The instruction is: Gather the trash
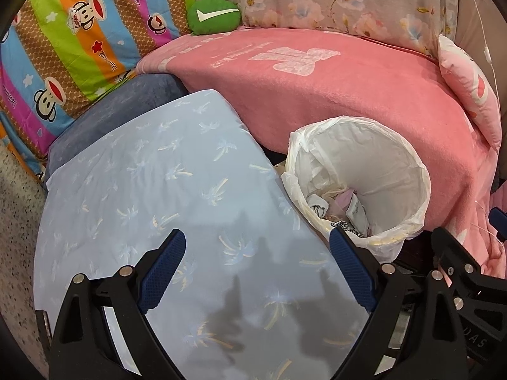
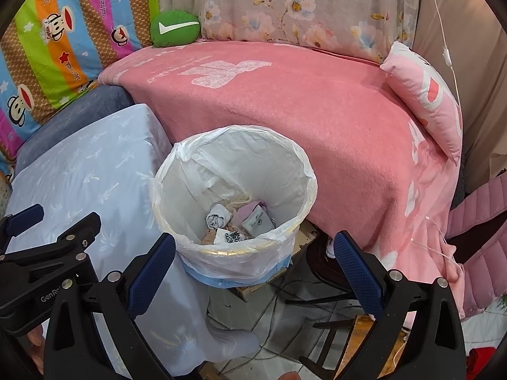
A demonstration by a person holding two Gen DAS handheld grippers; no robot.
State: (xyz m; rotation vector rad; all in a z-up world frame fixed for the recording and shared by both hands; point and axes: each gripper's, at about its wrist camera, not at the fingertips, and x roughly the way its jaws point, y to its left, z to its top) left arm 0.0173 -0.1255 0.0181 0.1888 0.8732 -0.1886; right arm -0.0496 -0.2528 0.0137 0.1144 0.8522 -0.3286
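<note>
Bin [image 2: 285,234]: round, upright, lined with a thin white plastic bag [image 2: 177,171] folded over the rim; a blue band shows below the bag's edge. Stands between the pale blue palm-print cloth and the pink blanket.

Trash [image 2: 237,224] lies at the bottom: crumpled white and pinkish scraps, one black-and-white patterned piece, some brown paper. Bin mostly unfilled.
</note>
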